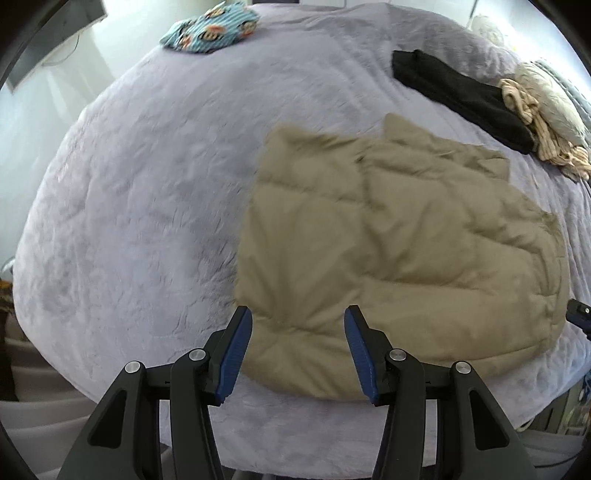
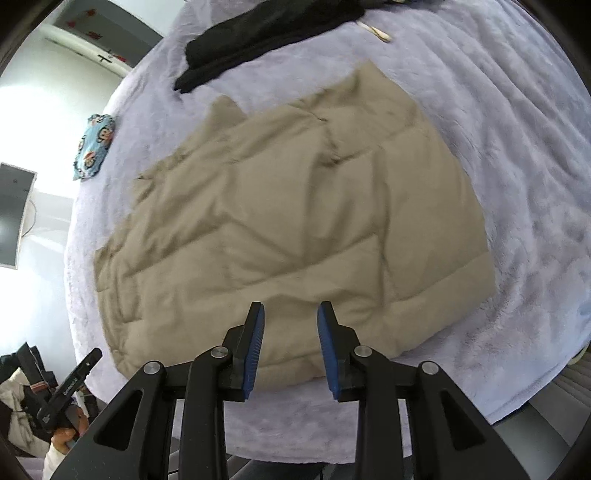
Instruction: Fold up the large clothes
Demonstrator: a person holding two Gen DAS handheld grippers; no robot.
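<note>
A tan quilted jacket (image 1: 399,240) (image 2: 295,203) lies folded and fairly flat on a bed covered by a lilac plush blanket (image 1: 147,184) (image 2: 517,147). My left gripper (image 1: 298,310) hovers over the jacket's near left corner, blue pads apart, nothing pinched between them. Over the jacket's near hem, my right gripper (image 2: 291,304) stands open with a narrower gap and holds no cloth.
A black garment (image 1: 454,92) (image 2: 266,33) lies at the far side, with a beige knit (image 1: 535,122) and a grey pillow (image 1: 550,96) beside it. A blue patterned cloth (image 1: 210,27) (image 2: 94,146) sits at the far left. A person's hand (image 2: 61,437) shows low left.
</note>
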